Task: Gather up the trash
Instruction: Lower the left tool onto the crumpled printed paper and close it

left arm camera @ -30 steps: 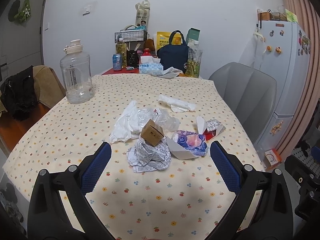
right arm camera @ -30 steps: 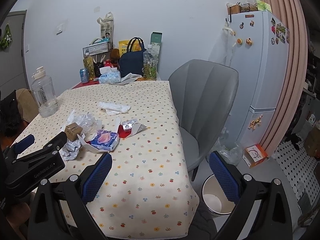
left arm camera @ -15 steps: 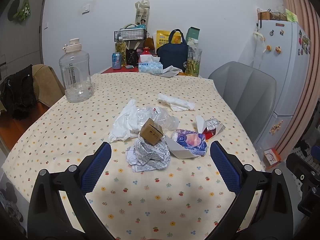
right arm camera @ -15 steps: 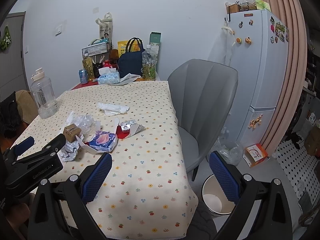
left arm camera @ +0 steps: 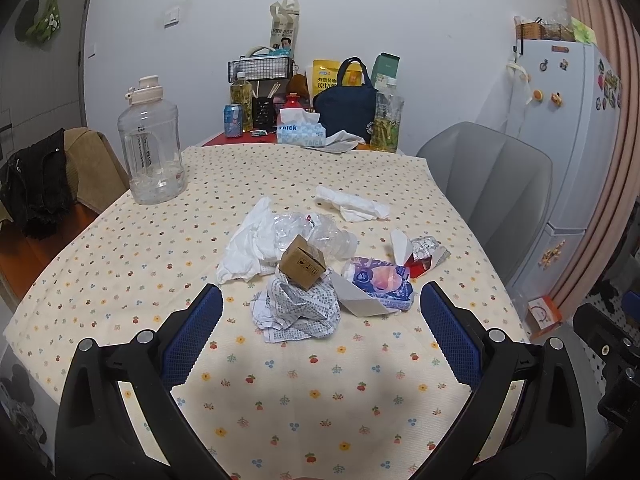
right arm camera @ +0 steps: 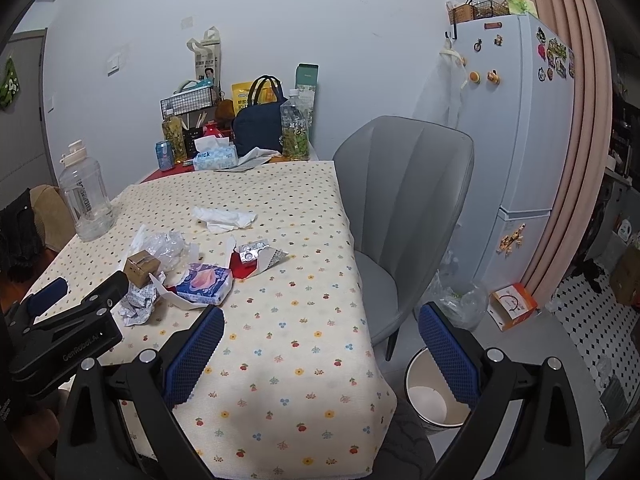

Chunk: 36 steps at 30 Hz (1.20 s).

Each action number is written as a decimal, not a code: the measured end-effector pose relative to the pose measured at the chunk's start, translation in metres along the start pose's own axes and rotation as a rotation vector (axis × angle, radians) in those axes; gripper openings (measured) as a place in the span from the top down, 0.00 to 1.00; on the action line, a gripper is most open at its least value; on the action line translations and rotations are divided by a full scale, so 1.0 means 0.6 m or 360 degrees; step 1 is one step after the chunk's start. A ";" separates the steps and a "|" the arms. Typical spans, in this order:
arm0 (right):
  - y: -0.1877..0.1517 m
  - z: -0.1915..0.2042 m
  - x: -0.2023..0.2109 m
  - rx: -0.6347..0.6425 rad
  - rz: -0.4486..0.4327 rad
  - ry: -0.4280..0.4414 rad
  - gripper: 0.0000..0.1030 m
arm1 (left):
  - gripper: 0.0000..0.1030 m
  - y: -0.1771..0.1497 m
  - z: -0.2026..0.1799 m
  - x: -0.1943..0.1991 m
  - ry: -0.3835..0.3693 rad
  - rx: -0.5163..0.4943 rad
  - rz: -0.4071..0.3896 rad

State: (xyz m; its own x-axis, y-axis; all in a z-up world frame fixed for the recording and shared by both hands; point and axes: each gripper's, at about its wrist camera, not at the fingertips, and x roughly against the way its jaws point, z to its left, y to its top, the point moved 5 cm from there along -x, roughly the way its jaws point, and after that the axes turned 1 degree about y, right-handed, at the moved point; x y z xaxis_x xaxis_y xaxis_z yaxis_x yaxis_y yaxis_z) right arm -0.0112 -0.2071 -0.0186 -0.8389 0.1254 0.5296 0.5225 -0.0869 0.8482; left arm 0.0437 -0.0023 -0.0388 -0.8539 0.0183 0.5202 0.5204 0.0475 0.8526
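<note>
Both views have crept slightly nearer the trash pile (left arm camera: 312, 268) mid-surface, each hand-held gripper (left arm camera: 320, 332) released and empty; grabbing crumpled paper could topple the small box (left arm camera: 302, 267) resting atop.

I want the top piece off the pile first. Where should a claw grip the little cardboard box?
Grip the cardboard box across its two flat side faces, from above; it sits tilted atop the crumpled paper, its sides free.
</note>
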 end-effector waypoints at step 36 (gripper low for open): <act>-0.007 0.098 -0.060 0.0099 0.0118 0.0265 0.10 | 0.05 -0.026 0.121 -0.029 0.0180 0.0153 0.0082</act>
State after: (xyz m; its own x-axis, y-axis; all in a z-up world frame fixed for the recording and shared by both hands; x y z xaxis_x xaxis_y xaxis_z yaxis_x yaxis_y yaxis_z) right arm 0.0256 -0.1534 -0.0406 -0.8088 -0.0446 0.5864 0.5878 -0.0280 0.8085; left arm 0.0498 0.0691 -0.0649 -0.8166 -0.0894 0.5703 0.5558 0.1451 0.8186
